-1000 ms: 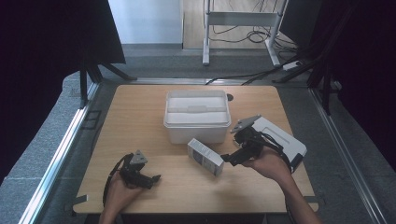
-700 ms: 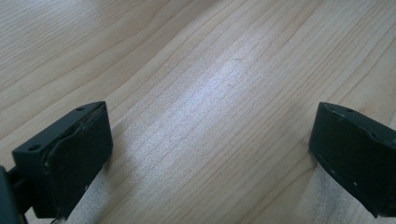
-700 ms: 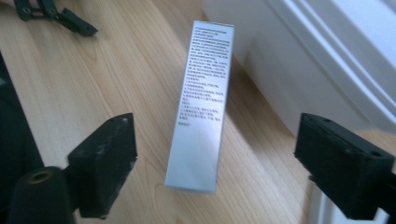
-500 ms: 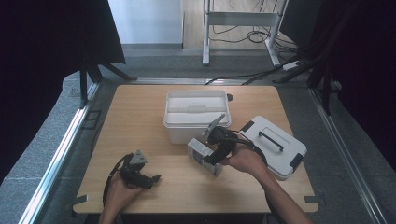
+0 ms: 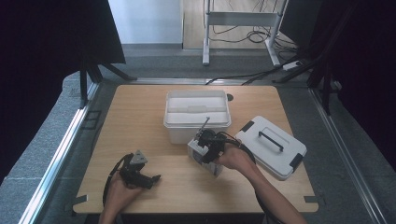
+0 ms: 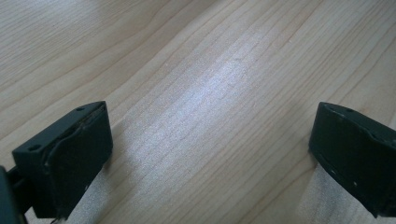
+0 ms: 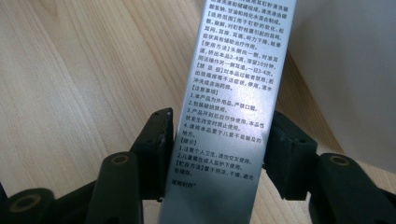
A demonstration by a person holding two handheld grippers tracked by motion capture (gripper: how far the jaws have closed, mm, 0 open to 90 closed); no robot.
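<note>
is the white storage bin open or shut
Open: the white storage bin stands without a cover, and its lid lies flat on the table to its right.

Light wooden tabletop (image 5: 140, 112) with a dark hole near the far edge. Grey speckled floor (image 5: 42, 140) all around, with a metal rail (image 5: 60, 154) along the left side and another on the right. Black curtains (image 5: 46, 32) at both sides, on dark stands. Behind, a white wall panel (image 5: 149, 21), a grey metal frame (image 5: 243, 18) and loose black cables (image 5: 247, 35) on the floor. Soft, even light from above.
</note>
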